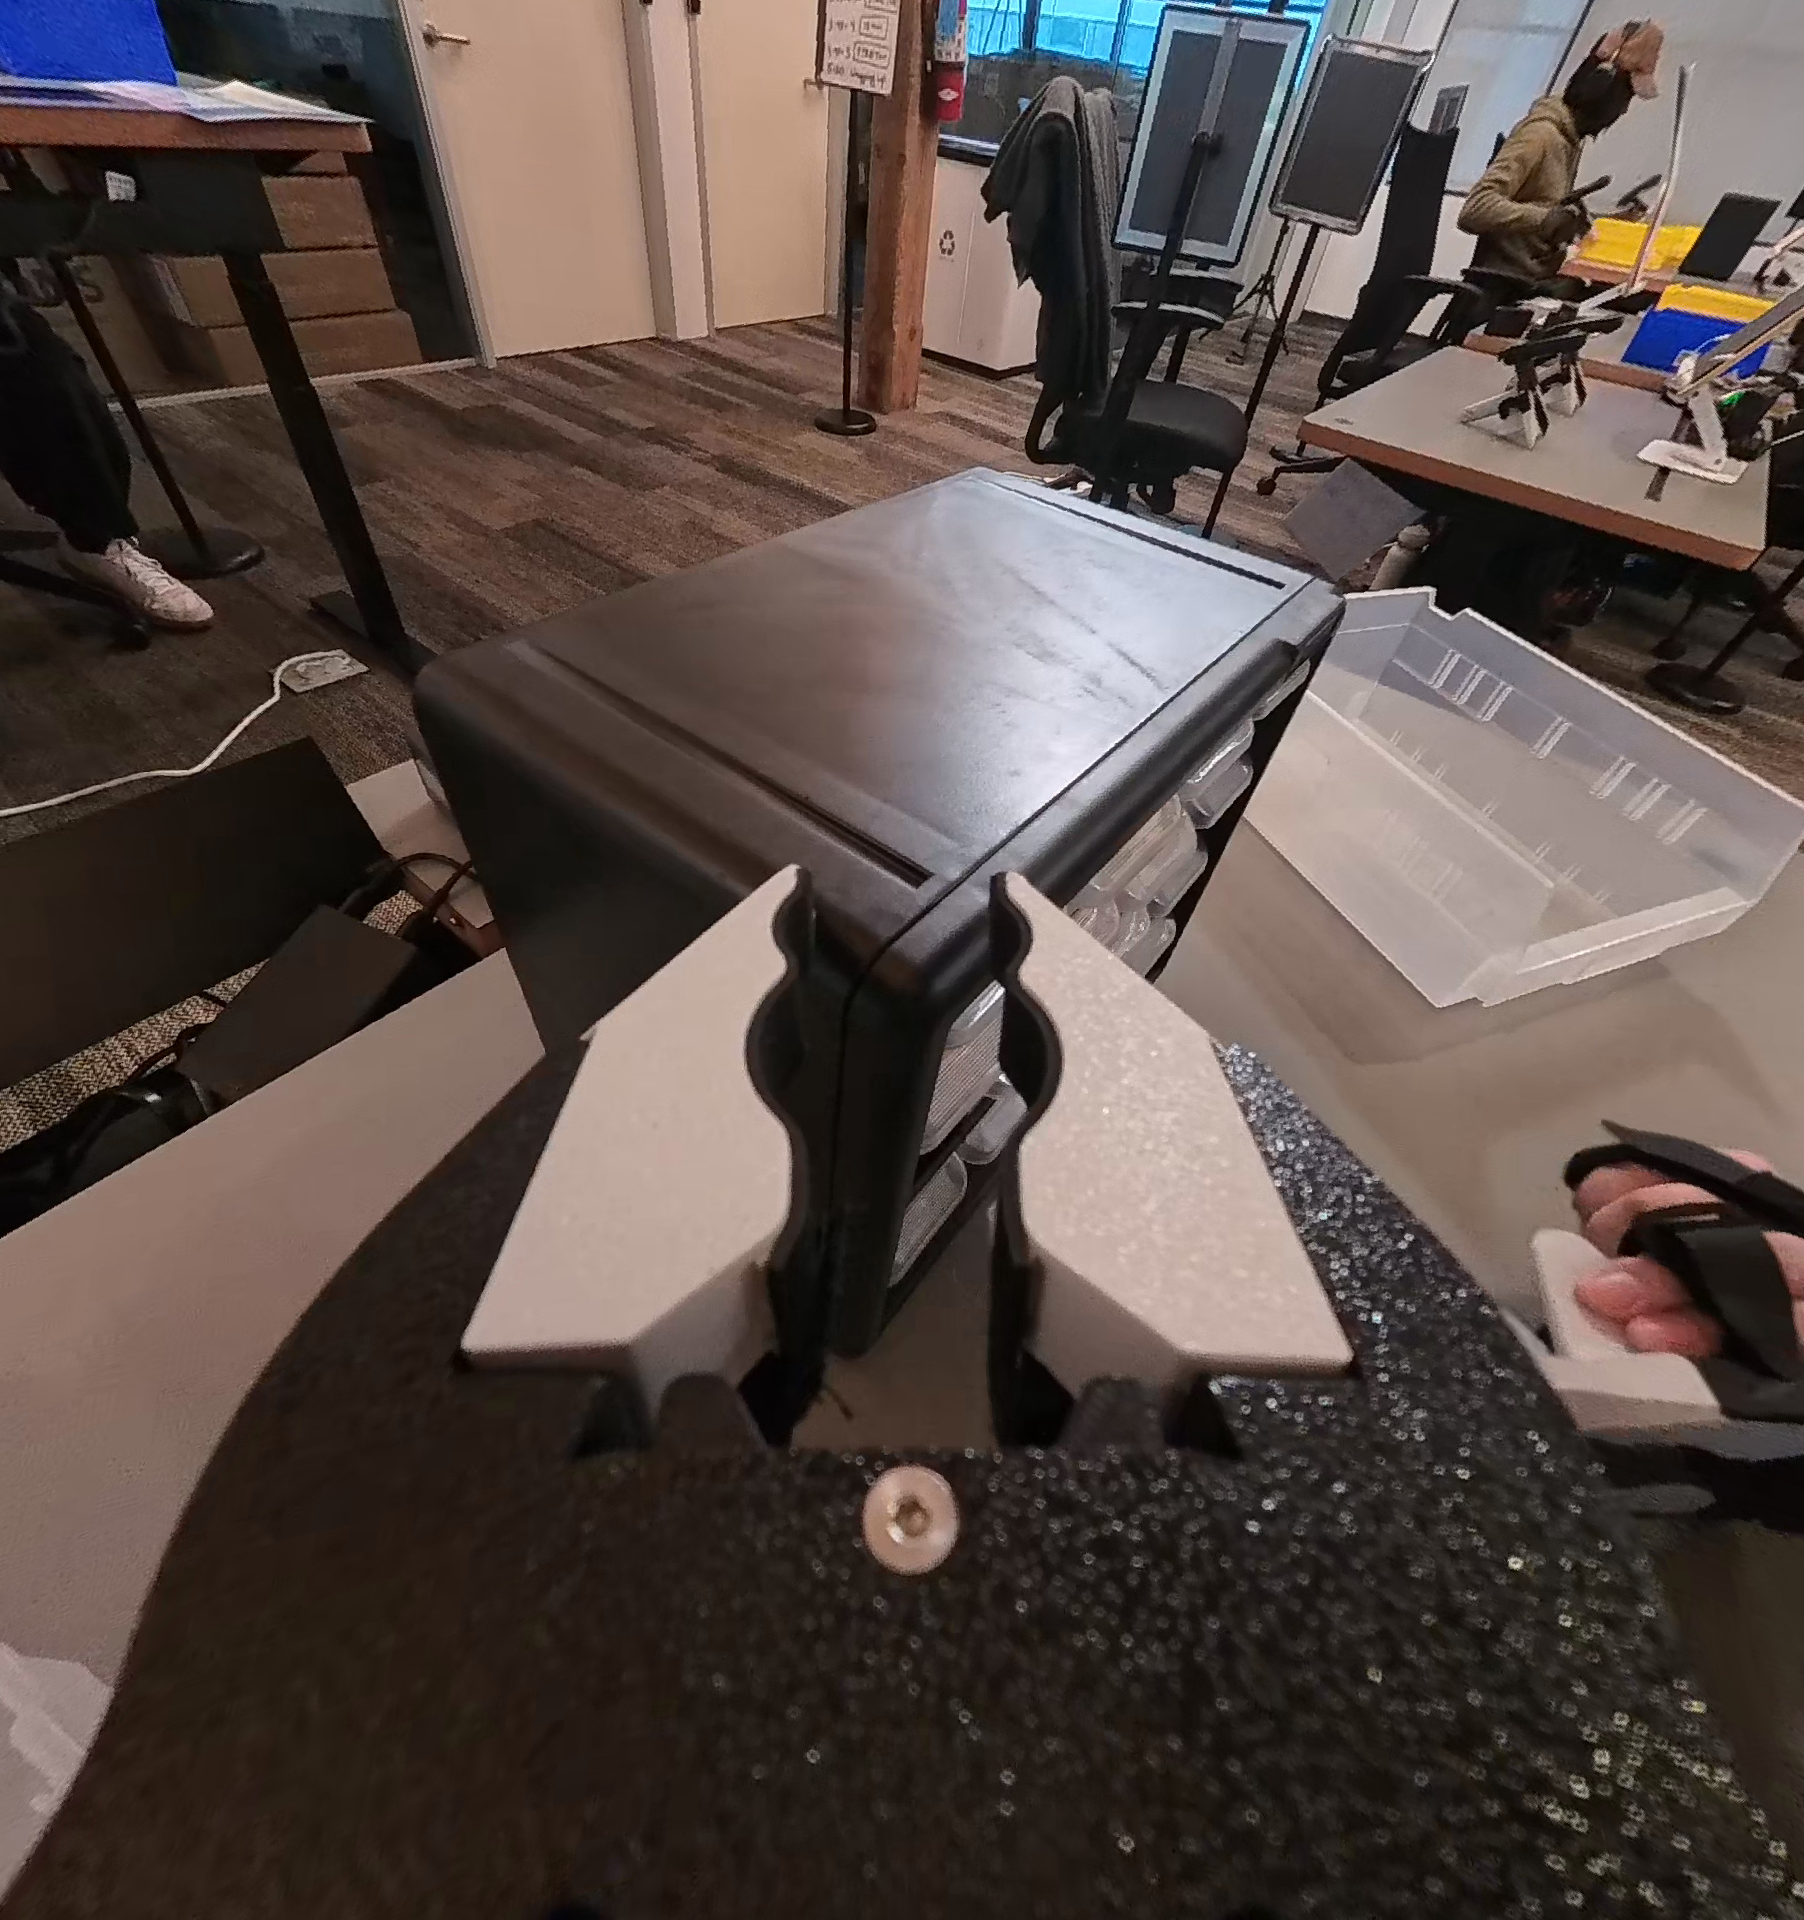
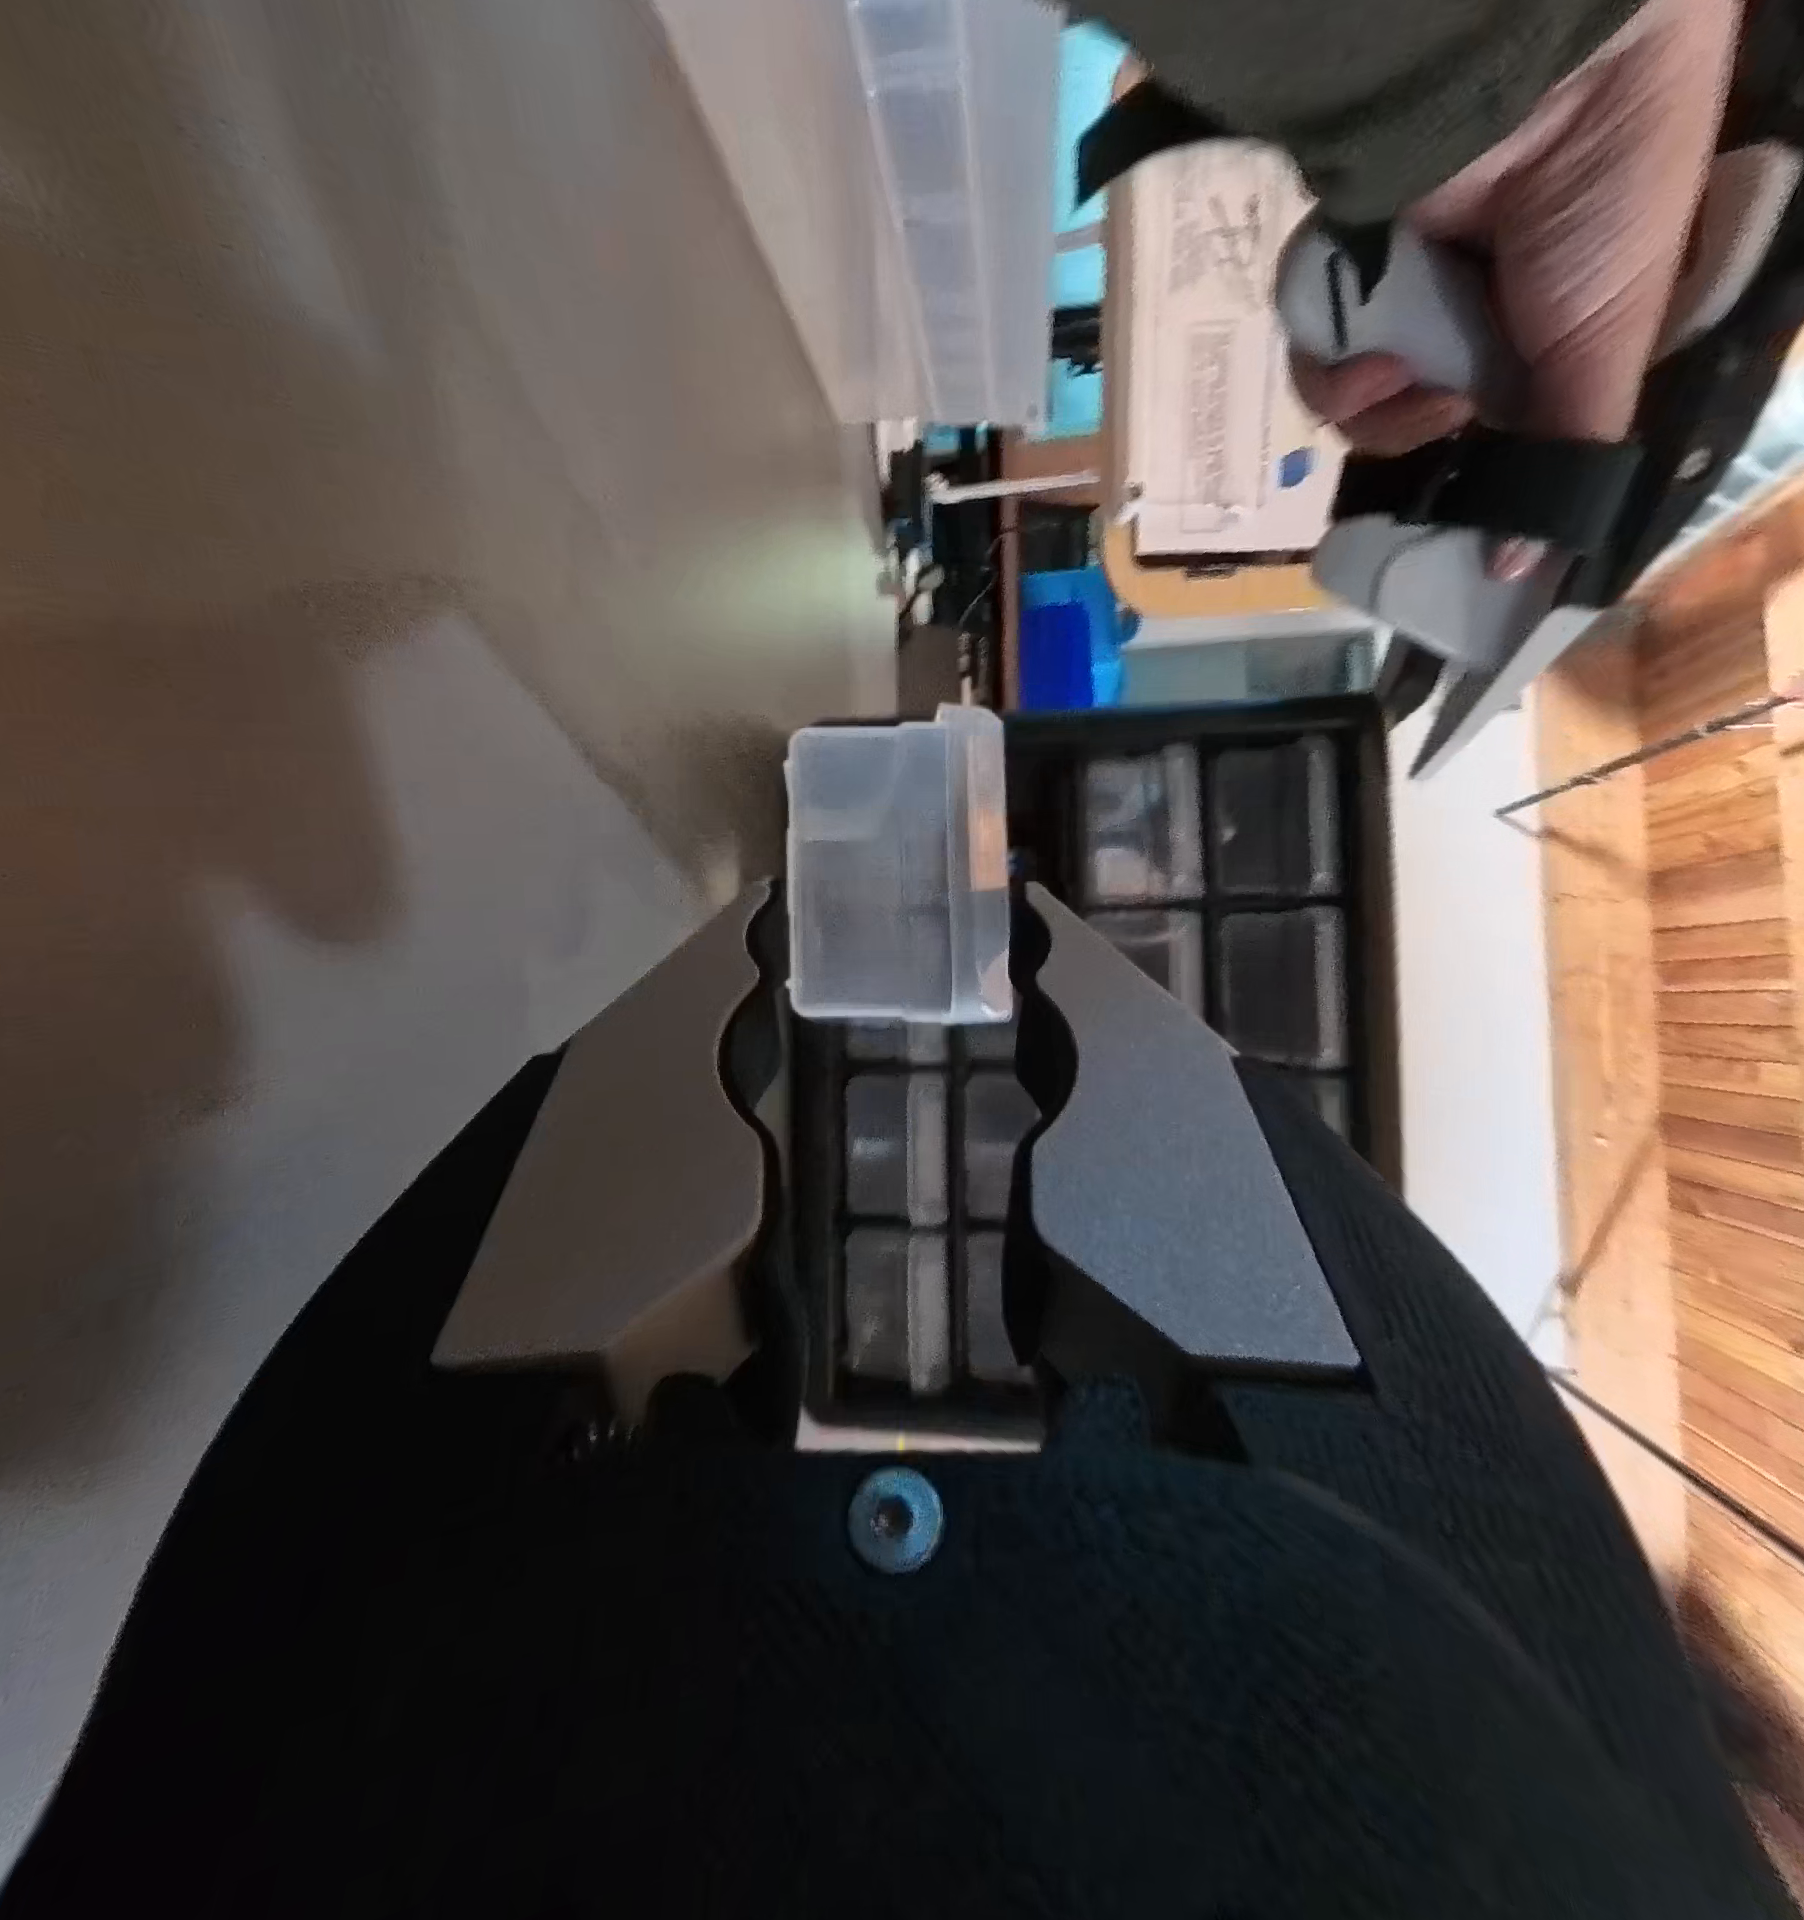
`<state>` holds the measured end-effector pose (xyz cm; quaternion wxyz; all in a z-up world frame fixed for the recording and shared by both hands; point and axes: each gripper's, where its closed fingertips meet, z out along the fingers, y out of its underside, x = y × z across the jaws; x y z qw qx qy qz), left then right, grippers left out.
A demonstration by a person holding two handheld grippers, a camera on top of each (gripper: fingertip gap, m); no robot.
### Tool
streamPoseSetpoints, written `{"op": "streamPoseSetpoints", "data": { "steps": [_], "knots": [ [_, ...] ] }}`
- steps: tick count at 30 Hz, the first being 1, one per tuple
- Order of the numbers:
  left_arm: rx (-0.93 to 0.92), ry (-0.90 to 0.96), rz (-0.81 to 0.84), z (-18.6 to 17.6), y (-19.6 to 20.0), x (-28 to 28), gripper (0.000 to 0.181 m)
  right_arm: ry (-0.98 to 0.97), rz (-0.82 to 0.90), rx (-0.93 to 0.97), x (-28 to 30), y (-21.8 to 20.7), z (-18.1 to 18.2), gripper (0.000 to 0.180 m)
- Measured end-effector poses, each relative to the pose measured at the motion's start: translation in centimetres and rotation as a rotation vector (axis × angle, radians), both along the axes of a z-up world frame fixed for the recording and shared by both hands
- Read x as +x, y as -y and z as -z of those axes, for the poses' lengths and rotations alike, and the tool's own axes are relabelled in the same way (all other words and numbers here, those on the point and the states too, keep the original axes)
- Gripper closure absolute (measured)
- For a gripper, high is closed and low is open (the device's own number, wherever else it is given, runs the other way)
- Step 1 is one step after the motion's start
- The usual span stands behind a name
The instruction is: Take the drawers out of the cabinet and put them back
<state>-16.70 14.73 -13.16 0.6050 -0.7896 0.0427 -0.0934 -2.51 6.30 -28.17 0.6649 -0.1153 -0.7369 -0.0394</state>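
On the table, the left gripper clamps the black cabinet's front corner to steady it — the right gripper sits parted around a small clear drawer sticking out, not yet squeezed. A big clear drawer lies beside the cabinet.

The left wrist view is bright and mostly sharp, with soft daylight from windows at 12 to 1 o'clock laying a pale sheen on the black cabinet top. Straight lines bow toward the edges (wide-angle lens). The right wrist view is dimmer and smeared by motion blur; broad soft shadows cross the tabletop at 9 o'clock.
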Motion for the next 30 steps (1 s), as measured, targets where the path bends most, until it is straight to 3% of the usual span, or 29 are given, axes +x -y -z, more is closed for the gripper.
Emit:
{"op": "streamPoseSetpoints", "data": {
  "steps": [4, 8, 10, 13, 17, 22, 26, 30],
  "knots": [
    [0.002, 0.004, 0.004, 0.0, 0.1, 0.0, 0.149, 0.143, 0.06, 0.019, 2.5, -2.5, 2.0, 0.137],
    [0.004, 0.014, 0.011, 0.0, 0.2, 0.0, 0.149, 0.291, 0.118, -0.036, 6.0, -5.1, 3.6, 0.114],
    [0.006, 0.015, 0.016, 0.0, 0.3, 0.0, 0.149, 0.319, 0.136, -0.151, 8.1, -5.7, 3.3, 0.108],
    [0.008, 0.024, 0.014, 0.0, 0.2, -0.1, 0.152, 0.252, 0.191, -0.472, 10.3, -6.1, 1.0, 0.109],
    [0.01, 0.028, 0.016, 0.0, 0.2, -0.1, 0.152, 0.091, 0.43, -0.916, 9.8, -8.2, -2.0, 0.119],
    [0.01, 0.024, 0.012, 0.0, 0.1, -0.1, 0.153, 0.212, 0.564, -1.317, 4.7, -7.7, 0.0, 0.128],
    [0.011, 0.02, 0.014, 0.0, 0.0, 0.0, 0.153, 0.409, 0.755, -1.435, 3.3, -8.8, 5.1, 0.126],
    [0.007, 0.014, 0.011, 0.0, 0.1, 0.0, 0.152, 0.429, 0.791, -1.473, 2.7, -9.1, 5.6, 0.157]
  ]
}}
